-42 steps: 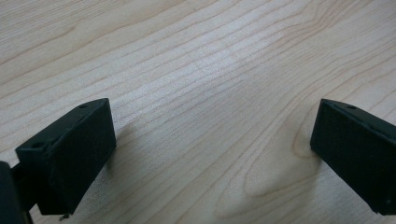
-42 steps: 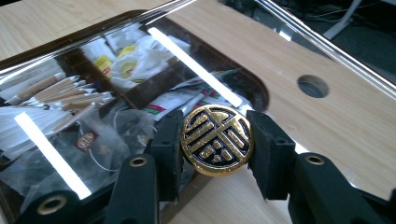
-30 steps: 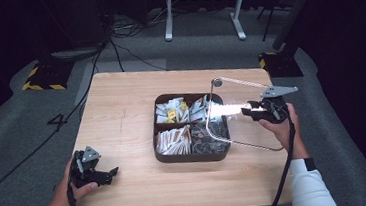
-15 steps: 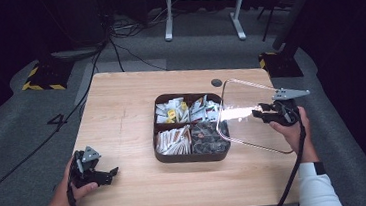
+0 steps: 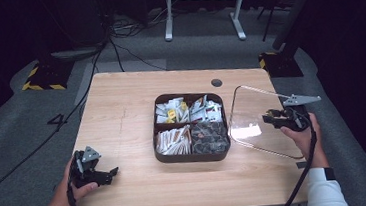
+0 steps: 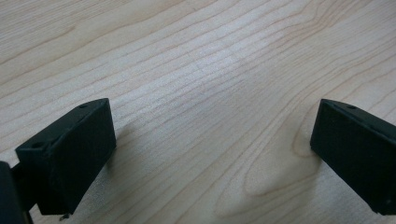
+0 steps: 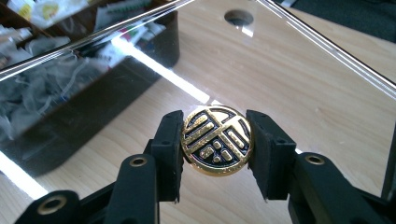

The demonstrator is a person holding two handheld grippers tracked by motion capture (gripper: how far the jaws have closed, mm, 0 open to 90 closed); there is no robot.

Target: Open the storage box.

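A dark brown box (image 5: pixel 193 156) with four compartments of packets stands mid-table. Its clear lid (image 5: pixel 253 122) hangs tilted over the table to the right of the box. My right gripper (image 5: pixel 274 119) is shut on the lid's round gold-and-black knob (image 7: pixel 217 139), one jaw on each side. In the right gripper view the box (image 7: pixel 70 121) lies behind the clear lid (image 7: pixel 299 70) at upper left. My left gripper (image 5: pixel 108 173) rests near the table's front left corner, open, with only bare wood (image 6: pixel 210 102) between its jaws.
The wooden table (image 5: pixel 122 118) has a round cable hole (image 5: pixel 216 82) behind the box. Grey carpet, cables and a white stand's legs (image 5: pixel 203 11) lie beyond the far edge. A yellow-and-black striped base (image 5: pixel 43 77) sits at the far left.
My right gripper has carried the lid rightward, off the box, and lowered it beside the box. The left gripper has stayed put.
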